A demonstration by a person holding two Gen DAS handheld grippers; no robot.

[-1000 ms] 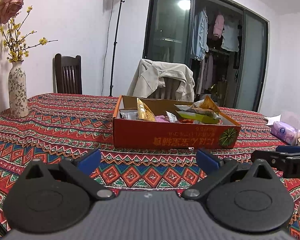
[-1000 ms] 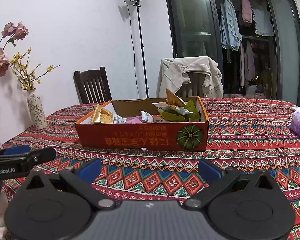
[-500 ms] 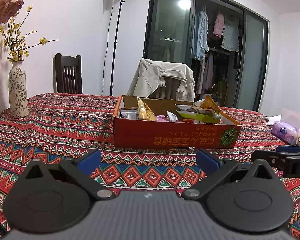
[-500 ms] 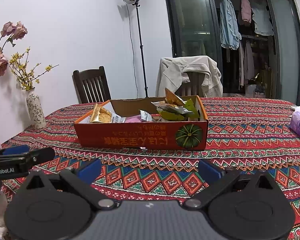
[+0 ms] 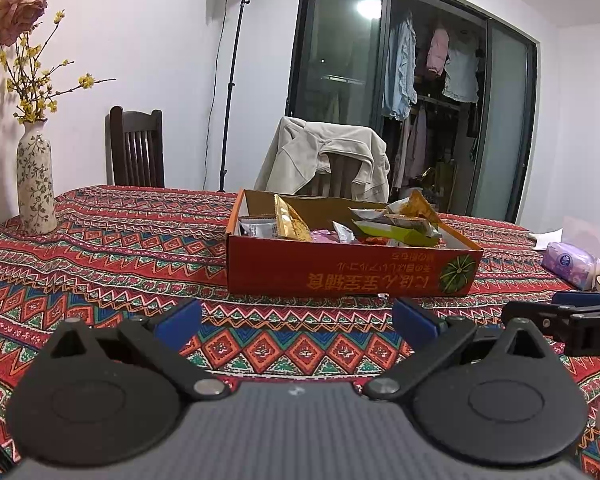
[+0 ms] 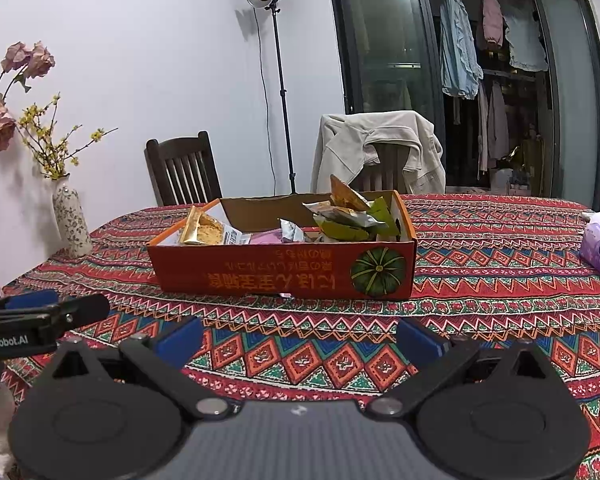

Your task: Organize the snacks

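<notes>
A red cardboard box with a pumpkin picture stands on the patterned tablecloth; it also shows in the right wrist view. Several snack packets lie in it: a gold packet at the left, green and orange packets piled at the right. My left gripper is open and empty, low over the cloth in front of the box. My right gripper is open and empty, also in front of the box. Each gripper shows at the edge of the other's view.
A flowered vase stands at the table's far left. A purple tissue pack and a white paper lie at the right. Two chairs stand behind the table, one draped with a beige jacket. A lamp stand is by the wall.
Both grippers have stayed open and almost still. The right wrist view has shifted very slightly.
</notes>
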